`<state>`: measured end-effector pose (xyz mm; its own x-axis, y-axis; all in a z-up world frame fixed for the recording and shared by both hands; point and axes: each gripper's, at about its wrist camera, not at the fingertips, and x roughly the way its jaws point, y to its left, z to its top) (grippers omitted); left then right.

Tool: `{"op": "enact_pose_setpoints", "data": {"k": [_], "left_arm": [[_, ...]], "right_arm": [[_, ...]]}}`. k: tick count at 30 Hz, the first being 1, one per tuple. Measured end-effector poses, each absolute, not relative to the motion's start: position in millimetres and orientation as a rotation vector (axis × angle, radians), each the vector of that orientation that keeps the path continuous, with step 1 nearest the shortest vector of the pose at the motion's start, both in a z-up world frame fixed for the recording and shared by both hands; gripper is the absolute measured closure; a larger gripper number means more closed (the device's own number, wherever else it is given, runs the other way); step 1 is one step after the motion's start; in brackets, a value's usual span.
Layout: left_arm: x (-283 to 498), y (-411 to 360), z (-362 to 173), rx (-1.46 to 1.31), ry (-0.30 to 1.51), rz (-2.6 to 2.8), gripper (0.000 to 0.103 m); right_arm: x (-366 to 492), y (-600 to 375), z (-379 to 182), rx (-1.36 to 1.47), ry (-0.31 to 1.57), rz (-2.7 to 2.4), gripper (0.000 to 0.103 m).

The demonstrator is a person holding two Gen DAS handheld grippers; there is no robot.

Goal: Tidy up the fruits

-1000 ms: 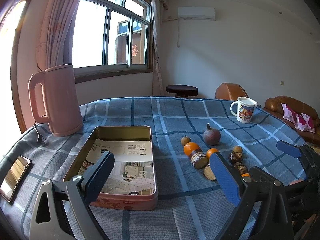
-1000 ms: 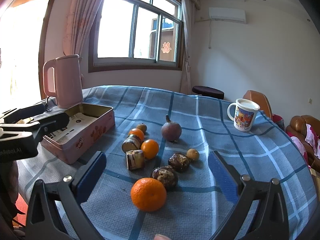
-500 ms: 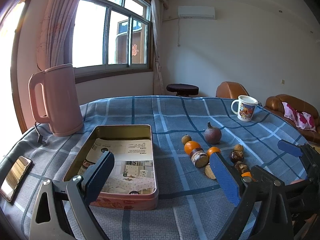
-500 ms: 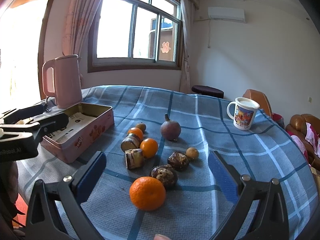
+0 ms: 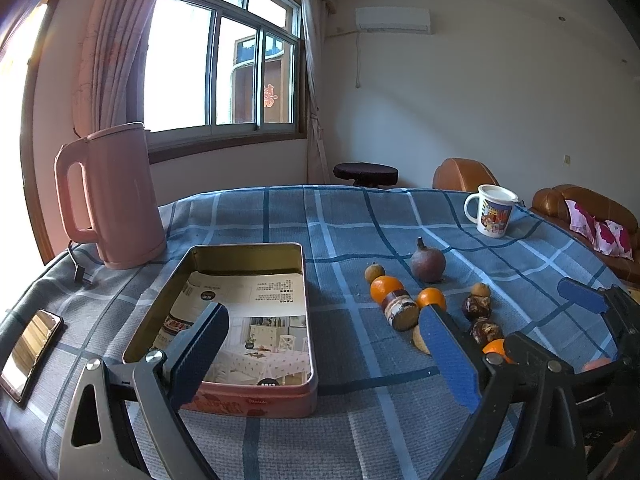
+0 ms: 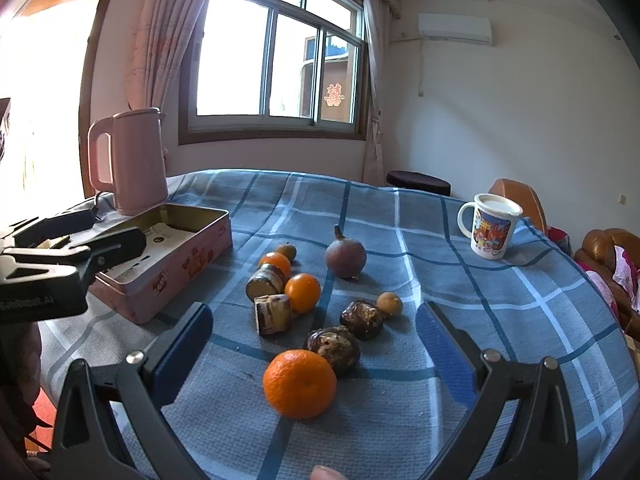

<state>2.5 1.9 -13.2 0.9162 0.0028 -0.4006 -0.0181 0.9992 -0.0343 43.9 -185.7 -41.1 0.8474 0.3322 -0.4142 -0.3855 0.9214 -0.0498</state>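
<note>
On the blue plaid tablecloth point(image 6: 460, 280), the fruit lies in a loose cluster at about 3 o'clock from the open pink tin point(image 5: 256, 400), none of it inside; the tin holds only a printed paper sheet point(image 5: 256, 312). Nearest the right gripper point(image 6: 316, 344) sits a big tangerine point(image 6: 299, 383), touching a dark wrinkled fruit point(image 6: 334, 347) at its 1 o'clock. A second wrinkled fruit point(image 6: 362, 319) lies beyond, with a small tan longan point(image 6: 389, 303) just beside it. At 11 o'clock from the big tangerine are two banded cut pieces point(image 6: 273, 313), two smaller tangerines point(image 6: 304, 293) and another longan point(image 6: 286, 251). A purple fruit with a stem point(image 6: 345, 257) stands farthest back. Both tongs are spread wide and hold nothing: the left gripper point(image 5: 326, 344) hangs over the tin's near end, the right one frames the cluster. Compared with a second ago, almost nothing has changed; the fruit has not moved, and the big tangerine sits marginally lower in the right view. A pink kettle point(image 5: 114, 196) stands at the tin's 11 o'clock, a phone point(image 5: 30, 346) at its 9 o'clock, a cartoon mug point(image 6: 491, 226) well off at 2 o'clock
</note>
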Motion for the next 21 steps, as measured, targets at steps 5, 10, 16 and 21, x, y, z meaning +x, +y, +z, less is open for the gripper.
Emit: {"op": "enact_pose_setpoints", "data": {"k": [5,10,16,21], "left_arm": [[5.1,0.4,-14.7,-0.033,0.423,0.012,0.006],[8.4,-1.9,-16.8,-0.029,0.433,0.013,0.006],[12.7,-4.2,-21.7,-0.024,0.449,0.011,0.006],[16.0,-7.9,-27.9,-0.014,0.468,0.005,0.006]], "right_arm": [[43.7,-185.3,-41.9,-0.133,0.412,0.383,0.000],[42.6,-184.4,-45.4,-0.138,0.410,0.383,0.000],[42.1,-188.2,-52.6,-0.141,0.418,0.384,0.000],[42.7,-189.4,-67.1,-0.148,0.456,0.391,0.001]]}}
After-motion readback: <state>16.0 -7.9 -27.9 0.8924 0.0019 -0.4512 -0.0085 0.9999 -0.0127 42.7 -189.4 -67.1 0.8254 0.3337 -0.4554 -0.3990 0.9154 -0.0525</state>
